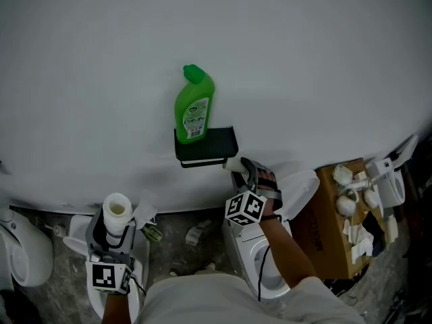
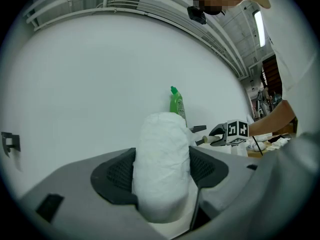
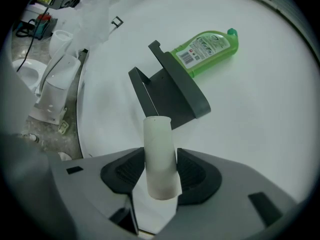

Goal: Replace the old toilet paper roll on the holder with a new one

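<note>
Closest to me, my left gripper is clamped on the new toilet paper roll. Both dark pads press into its soft white sides, and the roll stands upright with its open core facing up. It sits low at the left of the head view, well apart from the holder. Its marker cube is nearest my body.

My right gripper is closed on the old roll's bare tube, a pale cardboard core with a pad on each side of its lower half. The free end of the tube sticks out past the jaws towards the wall. In the head view that end sits just beside the lower right corner of the holder. I cannot tell whether the two touch. The right marker cube rides just behind the jaws, above my forearm.

Below the grippers, white toilets stand on the grey floor, one at the far left and one under my right arm. A cardboard box holding white bits sits to the right.

Further off, the dark holder is fixed to the white wall. A green bottle stands upright on its flat top, against the wall.
</note>
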`<state>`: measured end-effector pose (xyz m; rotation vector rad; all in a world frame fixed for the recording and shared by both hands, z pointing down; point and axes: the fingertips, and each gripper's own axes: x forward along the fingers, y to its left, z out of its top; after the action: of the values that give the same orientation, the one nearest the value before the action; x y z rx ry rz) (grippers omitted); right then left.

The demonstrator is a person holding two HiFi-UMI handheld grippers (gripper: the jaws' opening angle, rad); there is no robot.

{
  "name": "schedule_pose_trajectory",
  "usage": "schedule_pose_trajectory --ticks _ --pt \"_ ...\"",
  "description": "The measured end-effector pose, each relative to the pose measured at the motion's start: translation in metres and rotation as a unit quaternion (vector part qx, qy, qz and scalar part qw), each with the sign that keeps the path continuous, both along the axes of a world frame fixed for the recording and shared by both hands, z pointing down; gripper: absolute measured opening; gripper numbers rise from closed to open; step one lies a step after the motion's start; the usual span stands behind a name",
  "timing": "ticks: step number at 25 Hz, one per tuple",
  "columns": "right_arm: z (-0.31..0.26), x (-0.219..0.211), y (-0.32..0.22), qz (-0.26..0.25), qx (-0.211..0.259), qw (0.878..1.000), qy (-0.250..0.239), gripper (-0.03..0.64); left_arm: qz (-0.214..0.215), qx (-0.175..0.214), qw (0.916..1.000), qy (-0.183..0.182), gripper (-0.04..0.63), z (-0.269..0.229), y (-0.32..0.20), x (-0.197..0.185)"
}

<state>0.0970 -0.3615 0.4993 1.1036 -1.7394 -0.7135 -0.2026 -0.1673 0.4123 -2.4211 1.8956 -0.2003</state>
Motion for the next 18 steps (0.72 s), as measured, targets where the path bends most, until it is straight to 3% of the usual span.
schedule_pose_trajectory --ticks 9,18 --pt "-0.004 0.056 0.023 0.049 -0.012 0.995 -0.088 0.193 0.014 0.014 0.9991 -0.037 0.311 -0.01 -0.017 0.031" --pt "-0.034 0.1 0.077 0.092 -0.003 0.97 -0.226 0.192 0.048 0.033 0.9954 -0.076 0.311 -0.021 -0.037 0.081"
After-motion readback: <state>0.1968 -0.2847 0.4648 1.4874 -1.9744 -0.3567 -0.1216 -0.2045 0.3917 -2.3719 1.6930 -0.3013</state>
